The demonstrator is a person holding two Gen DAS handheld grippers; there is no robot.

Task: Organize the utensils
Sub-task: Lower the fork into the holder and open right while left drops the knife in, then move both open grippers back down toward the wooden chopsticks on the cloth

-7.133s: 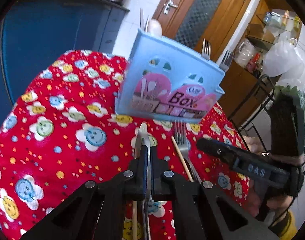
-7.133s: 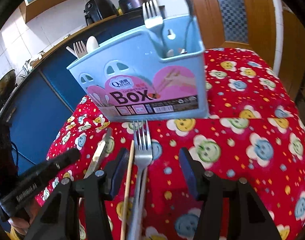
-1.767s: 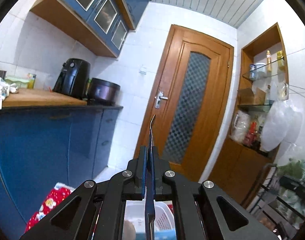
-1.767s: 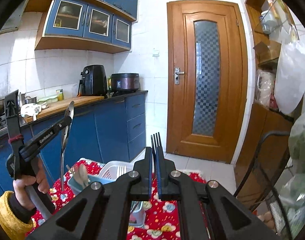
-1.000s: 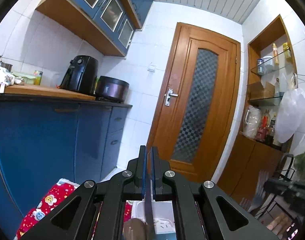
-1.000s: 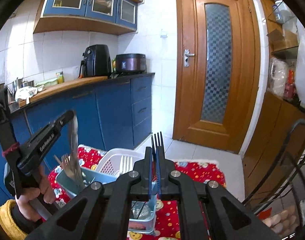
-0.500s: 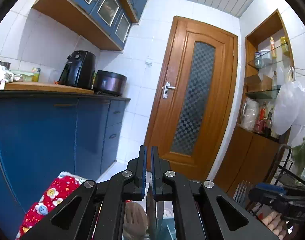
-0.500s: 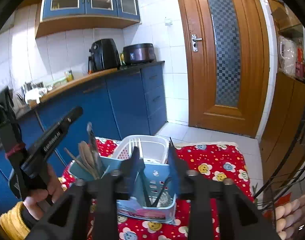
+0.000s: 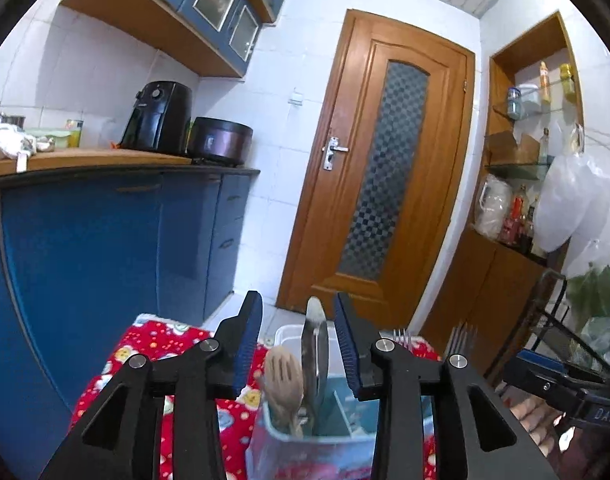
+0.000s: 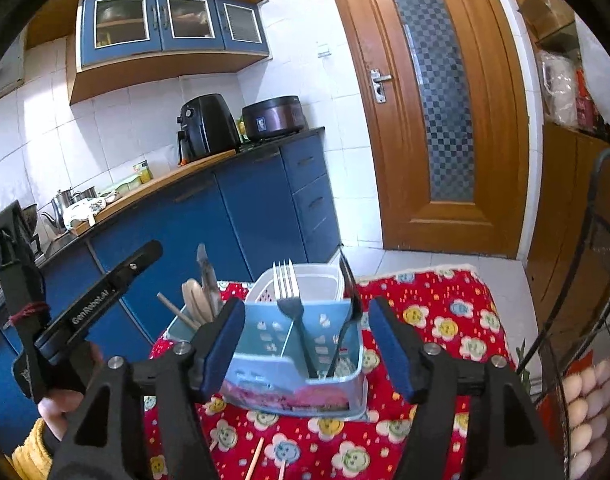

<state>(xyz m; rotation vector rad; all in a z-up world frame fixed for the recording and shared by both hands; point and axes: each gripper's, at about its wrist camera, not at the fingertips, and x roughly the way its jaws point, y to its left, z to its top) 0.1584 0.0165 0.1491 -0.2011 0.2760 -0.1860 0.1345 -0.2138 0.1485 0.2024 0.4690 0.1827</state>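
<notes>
- Left gripper (image 9: 298, 344) is opening; the knife (image 9: 315, 350) stands free between its jaws, in the box (image 10: 301, 350).
- Right gripper (image 10: 303, 344) is opening, empty, with the fork (image 10: 291, 304) ahead.
- Below both is a red cloth (image 10: 437, 320); ahead stand blue cabinets (image 10: 245, 216) and a door (image 9: 381, 168).

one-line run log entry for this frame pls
left gripper: opening, knife between jaws, standing in blue box | right gripper: opening, nothing gripped, fork in box | chopsticks on tablecloth

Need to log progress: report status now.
Both grippers opening, left gripper around knife, right gripper empty. Fork stands in blue box. Chopsticks remain on cloth.
</notes>
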